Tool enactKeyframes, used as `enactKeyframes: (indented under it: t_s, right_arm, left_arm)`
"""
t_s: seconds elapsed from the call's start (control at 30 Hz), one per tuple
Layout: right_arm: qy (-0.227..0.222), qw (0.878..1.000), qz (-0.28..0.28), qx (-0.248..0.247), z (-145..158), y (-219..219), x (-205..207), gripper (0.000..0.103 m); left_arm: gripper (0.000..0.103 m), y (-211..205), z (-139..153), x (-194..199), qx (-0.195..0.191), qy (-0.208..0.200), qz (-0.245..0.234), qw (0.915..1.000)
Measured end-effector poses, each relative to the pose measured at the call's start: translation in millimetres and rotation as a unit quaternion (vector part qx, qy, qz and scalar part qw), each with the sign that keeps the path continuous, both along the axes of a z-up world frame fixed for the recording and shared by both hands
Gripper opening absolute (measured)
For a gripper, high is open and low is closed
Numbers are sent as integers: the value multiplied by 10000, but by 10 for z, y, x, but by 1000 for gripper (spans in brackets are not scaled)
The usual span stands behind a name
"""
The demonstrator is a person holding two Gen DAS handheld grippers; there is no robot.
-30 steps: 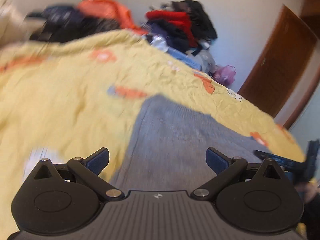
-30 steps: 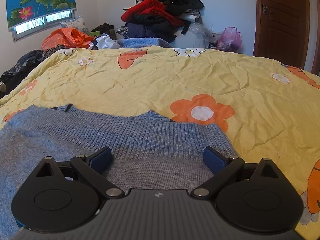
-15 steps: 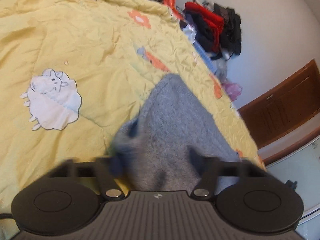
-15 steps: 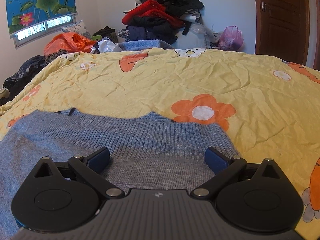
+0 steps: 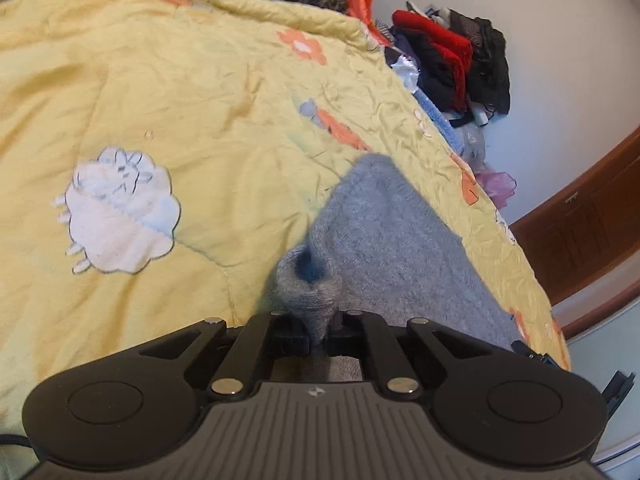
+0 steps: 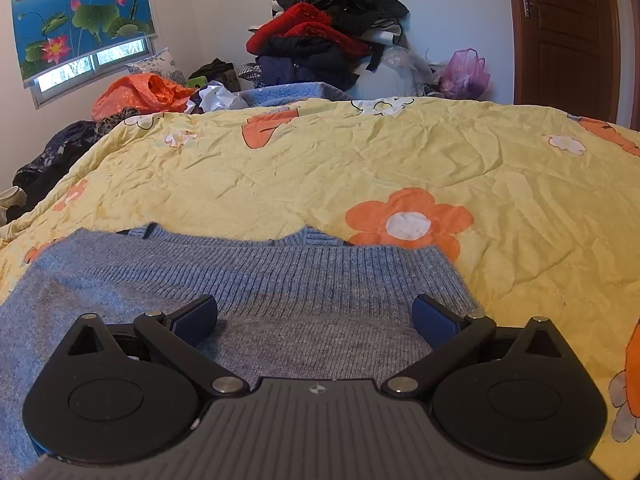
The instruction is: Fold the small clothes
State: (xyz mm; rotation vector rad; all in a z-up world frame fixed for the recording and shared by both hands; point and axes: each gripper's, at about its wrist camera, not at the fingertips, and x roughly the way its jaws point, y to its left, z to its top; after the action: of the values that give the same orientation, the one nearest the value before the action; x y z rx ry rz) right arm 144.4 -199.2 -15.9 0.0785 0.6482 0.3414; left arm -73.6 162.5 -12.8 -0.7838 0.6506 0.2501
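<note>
A grey-blue knitted sweater (image 6: 280, 276) lies flat on the yellow flowered quilt (image 6: 360, 168), its ribbed neck edge towards the far side. My right gripper (image 6: 316, 318) hovers open just over the sweater near its right shoulder, with only flat knit between the blue pads (image 6: 434, 320). In the left wrist view the sweater (image 5: 384, 248) runs away up and to the right. My left gripper (image 5: 318, 332) has its jaws closing tight on a bunched corner of the sweater (image 5: 308, 292), which stands up in a small puckered fold above the fingers.
A heap of red and black clothes (image 6: 324, 36) rises against the far wall beyond the bed. An orange bag (image 6: 136, 94) and dark clothes lie at the far left, and a purple bag (image 6: 466, 68) by the brown door (image 6: 560, 32). A sheep print (image 5: 120, 208) marks the quilt (image 5: 160, 100).
My left gripper has gone from wide open to shut, gathering a corner of the sweater into a fold; it sank and rolled. The right gripper has stayed where it was, open.
</note>
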Motion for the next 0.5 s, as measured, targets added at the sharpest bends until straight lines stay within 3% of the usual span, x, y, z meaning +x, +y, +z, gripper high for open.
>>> enactKeyframes:
  t_s: [0.07,0.13,0.2,0.23,0.3,0.37,0.43,0.5]
  right_arm:
    - [7,10000,2,-30,2,13,6,102]
    - [31,9999,-21,-114,26,42,23,99]
    - [75,9994,-327,-100,186,117,21,92]
    - [68,9993,-311,193,324,163,0,92]
    - [168,9934,314,1090,608,337,-46,96]
    - [900,9724,1337,1686,731,703,1,98]
    - [1604,9484,2013,1853,694,1123,64,94]
    - [1964,9415,2163,1682,615,1476,116,90]
  left_arm:
    - [5,-167,136,3,612,-105,-245,9978]
    - [5,-458,306,6,1436,-344,-831,9855]
    - [5,-865,414,-33,2497,-640,-1520,9542]
    - [5,-1030,416,-46,2870,-703,-1782,9386]
    - [6,-1248,357,-28,3204,-686,-2134,9204]
    - [6,-1346,287,-5,3376,-625,-2254,9117]
    - [6,-1384,244,1,3526,-588,-2297,9052]
    - [6,-1394,236,-7,3599,-588,-2329,9015]
